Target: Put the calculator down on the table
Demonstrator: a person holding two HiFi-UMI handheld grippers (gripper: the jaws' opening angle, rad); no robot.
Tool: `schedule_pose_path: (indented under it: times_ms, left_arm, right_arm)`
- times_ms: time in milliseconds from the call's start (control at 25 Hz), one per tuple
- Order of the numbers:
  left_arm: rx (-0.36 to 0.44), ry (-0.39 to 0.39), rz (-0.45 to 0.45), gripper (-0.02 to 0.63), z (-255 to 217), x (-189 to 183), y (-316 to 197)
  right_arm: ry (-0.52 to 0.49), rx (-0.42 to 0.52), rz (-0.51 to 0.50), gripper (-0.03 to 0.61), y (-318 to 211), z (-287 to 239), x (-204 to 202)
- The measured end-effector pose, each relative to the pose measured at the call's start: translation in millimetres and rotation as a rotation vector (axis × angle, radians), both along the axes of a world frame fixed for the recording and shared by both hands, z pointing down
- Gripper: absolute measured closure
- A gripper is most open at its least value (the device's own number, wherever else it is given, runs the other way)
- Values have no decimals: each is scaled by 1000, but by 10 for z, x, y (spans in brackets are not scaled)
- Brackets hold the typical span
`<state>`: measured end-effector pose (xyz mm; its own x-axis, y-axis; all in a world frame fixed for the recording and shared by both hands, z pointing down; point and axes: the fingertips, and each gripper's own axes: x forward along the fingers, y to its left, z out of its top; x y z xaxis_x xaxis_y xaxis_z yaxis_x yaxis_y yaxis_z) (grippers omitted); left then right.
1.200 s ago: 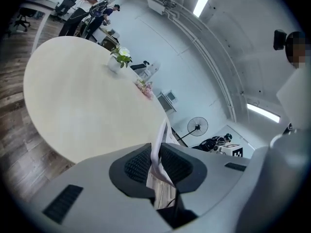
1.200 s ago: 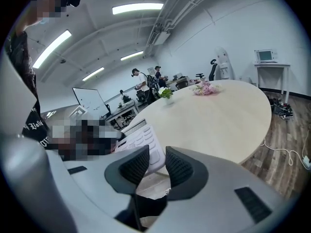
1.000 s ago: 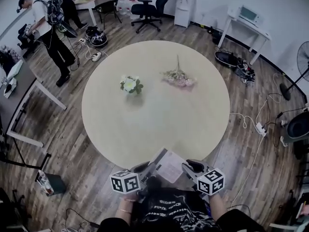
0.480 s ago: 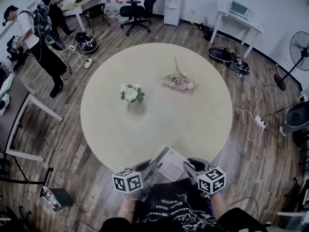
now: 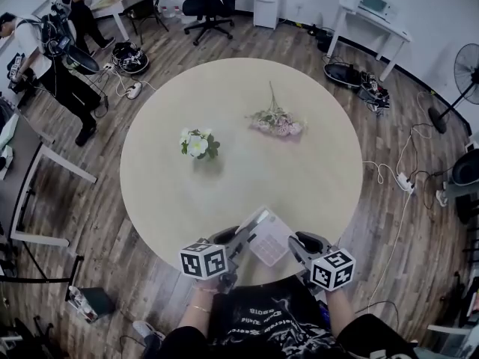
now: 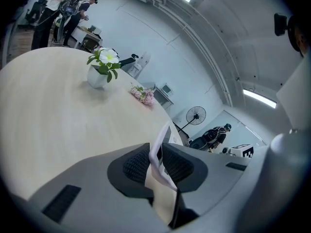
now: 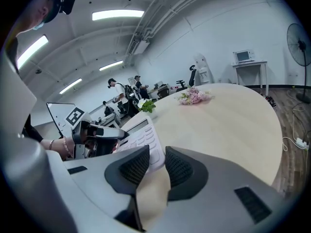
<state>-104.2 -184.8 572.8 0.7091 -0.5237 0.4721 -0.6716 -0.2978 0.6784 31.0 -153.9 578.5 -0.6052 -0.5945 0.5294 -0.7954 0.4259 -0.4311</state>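
The white calculator [image 5: 267,238] hangs tilted just above the near edge of the round beige table [image 5: 299,178]. My left gripper [image 5: 238,240] is shut on its left edge. In the left gripper view the calculator [image 6: 159,152] shows edge-on between the pads of my left gripper [image 6: 156,166], whose jaws are opening slightly. My right gripper [image 5: 298,242] is at its right corner. In the right gripper view the keyed face of the calculator [image 7: 143,137] runs behind the left pad. One corner reaches into the gap of my right gripper [image 7: 156,166], whose pads stand apart.
A small vase with a white flower [image 5: 196,145] and a pink bouquet [image 5: 275,123] lie at mid-table. Around the table are people [image 5: 52,51], an office chair [image 5: 200,10], desks, a fan and floor cables [image 5: 389,174].
Both grippers have carried the calculator forward, from the table's near rim to over the tabletop. The left jaws look slightly wider.
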Motion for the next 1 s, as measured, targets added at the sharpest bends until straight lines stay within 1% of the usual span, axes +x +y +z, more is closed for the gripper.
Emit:
schedule_pose_path:
  times_ms: [160,280,440,720,1000]
  left_arm:
    - [-2,5,-7,523,-14,144,-336]
    - [-1,5,-48,518,-13,208,-618]
    - [-1,-22,-112,514,-7,236,-992]
    - [-9,-57,-233,508,127,50,-1515]
    - [-47,-69,-360,506,402,-99,-1823]
  right_arm:
    - [10,15,6,466,-344,-39,153]
    - [24,29,-15,466,-683,-72,233]
    - [44,29,-73,465,-1155,-75,271]
    - [51,23,-166,465,-1827,52,95]
    - [70,-7,-259,462,-2358,279,-63]
